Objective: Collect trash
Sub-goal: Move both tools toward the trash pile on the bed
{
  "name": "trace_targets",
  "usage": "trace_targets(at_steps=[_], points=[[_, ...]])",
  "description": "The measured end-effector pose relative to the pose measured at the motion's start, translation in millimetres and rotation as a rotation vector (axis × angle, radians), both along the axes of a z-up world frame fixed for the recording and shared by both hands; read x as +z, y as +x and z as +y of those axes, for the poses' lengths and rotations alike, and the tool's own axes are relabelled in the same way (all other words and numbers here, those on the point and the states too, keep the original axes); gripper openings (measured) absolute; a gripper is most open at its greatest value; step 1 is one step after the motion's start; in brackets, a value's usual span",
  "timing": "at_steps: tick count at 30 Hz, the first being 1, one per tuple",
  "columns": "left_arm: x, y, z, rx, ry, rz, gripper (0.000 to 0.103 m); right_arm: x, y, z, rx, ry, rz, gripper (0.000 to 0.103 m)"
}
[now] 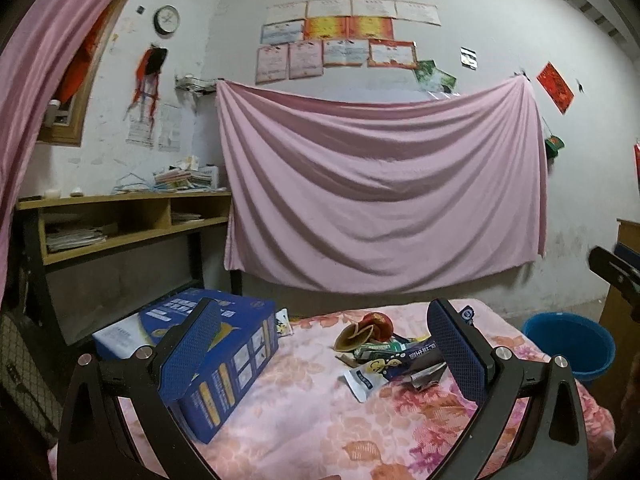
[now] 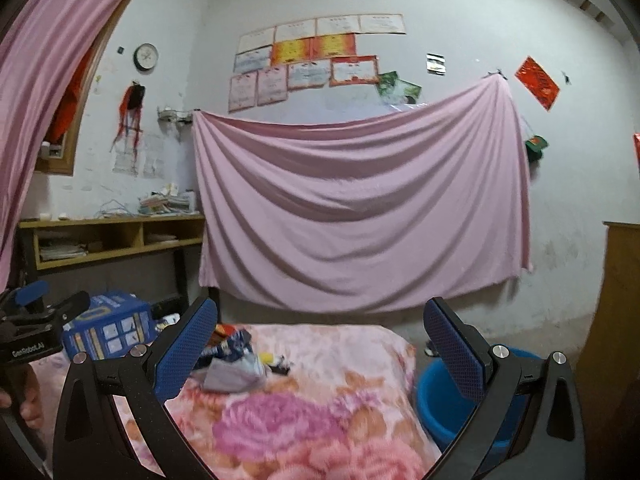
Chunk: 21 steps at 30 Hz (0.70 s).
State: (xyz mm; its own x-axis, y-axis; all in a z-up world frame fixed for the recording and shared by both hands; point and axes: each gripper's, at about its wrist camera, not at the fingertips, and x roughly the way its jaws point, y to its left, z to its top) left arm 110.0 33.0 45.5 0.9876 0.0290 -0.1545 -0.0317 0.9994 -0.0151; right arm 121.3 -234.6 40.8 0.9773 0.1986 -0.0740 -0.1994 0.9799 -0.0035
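A pile of trash (image 1: 384, 354), snack wrappers and a red-orange crumpled piece, lies on the floral cloth (image 1: 320, 420) covering the table. It also shows in the right wrist view (image 2: 236, 356), blurred. My left gripper (image 1: 320, 348) is open and empty, above the table, the pile near its right finger. My right gripper (image 2: 320, 344) is open and empty, above the table's right part. A blue bucket (image 1: 568, 344) stands on the floor right of the table; it also shows in the right wrist view (image 2: 440, 392).
A blue carton (image 1: 224, 348) lies on the table's left side, behind my left finger. A wooden shelf desk (image 1: 120, 216) stands at the left wall. A pink sheet (image 1: 380, 184) hangs on the back wall. A wooden cabinet (image 2: 616, 320) stands at the right.
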Motion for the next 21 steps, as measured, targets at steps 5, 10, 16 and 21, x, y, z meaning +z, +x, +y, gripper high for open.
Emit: trace_targets(at_steps=[5, 10, 16, 21], points=[[-11.7, 27.5, -1.9, -0.039, 0.025, 0.088, 0.101, 1.0, 37.6, 5.0, 0.100, -0.008, 0.059, 0.103], [-30.4, 56.8, -7.8, -0.051, 0.064, 0.217, 0.101, -8.2, 66.7, 15.7, 0.155, -0.082, 0.131, 0.103], [-55.1, 85.7, -20.4, -0.117, 0.115, 0.345, 0.100, -24.8, 100.0, 23.2, 0.235, -0.082, 0.297, 0.103], [-64.4, 104.1, -23.3, -0.183, 0.108, 0.421, 0.090, -38.5, 120.3, 26.3, 0.292, -0.041, 0.431, 0.103]])
